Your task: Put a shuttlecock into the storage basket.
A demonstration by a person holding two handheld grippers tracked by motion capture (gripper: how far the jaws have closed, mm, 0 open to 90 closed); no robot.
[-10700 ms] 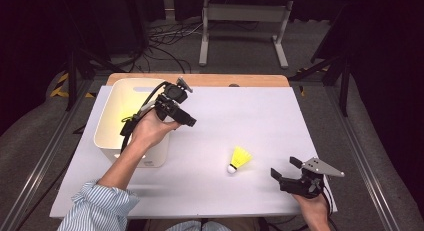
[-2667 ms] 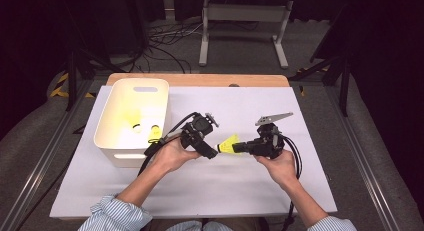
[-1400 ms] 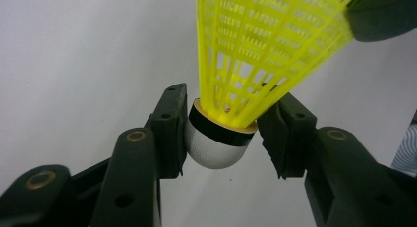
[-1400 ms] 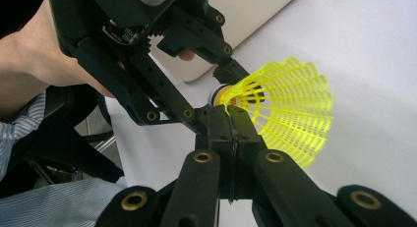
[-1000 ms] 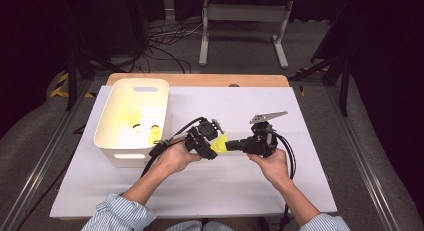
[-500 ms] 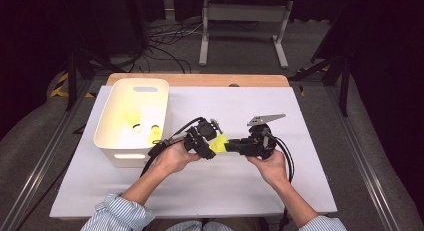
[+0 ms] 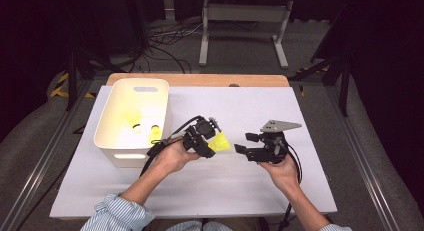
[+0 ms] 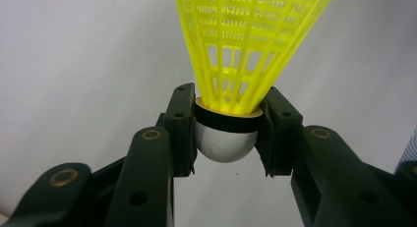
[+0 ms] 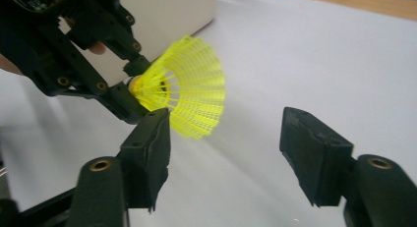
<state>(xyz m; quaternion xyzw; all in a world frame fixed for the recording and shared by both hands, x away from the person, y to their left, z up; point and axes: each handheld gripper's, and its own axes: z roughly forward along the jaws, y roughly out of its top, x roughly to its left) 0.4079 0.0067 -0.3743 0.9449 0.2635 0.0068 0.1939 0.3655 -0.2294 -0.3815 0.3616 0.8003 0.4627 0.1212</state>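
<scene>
Since half a second ago the right gripper (image 7: 242, 142) has backed off toward the desk's right edge, its jaws just opening and now empty. Left gripper (image 7: 210, 147) clamps the yellow shuttlecock (image 7: 219, 142) by its cork, skirt pointing right, above mid-desk. White bin (image 7: 116, 148) sits just left of that hand, forearm angled in from the near edge.

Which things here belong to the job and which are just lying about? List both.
In the job:
- yellow shuttlecock, clamped by its cork in the left gripper
- right gripper, jaws just opened, nothing between them
- white bin

Lying about:
- metal stand behind the table
- floor cables
</scene>
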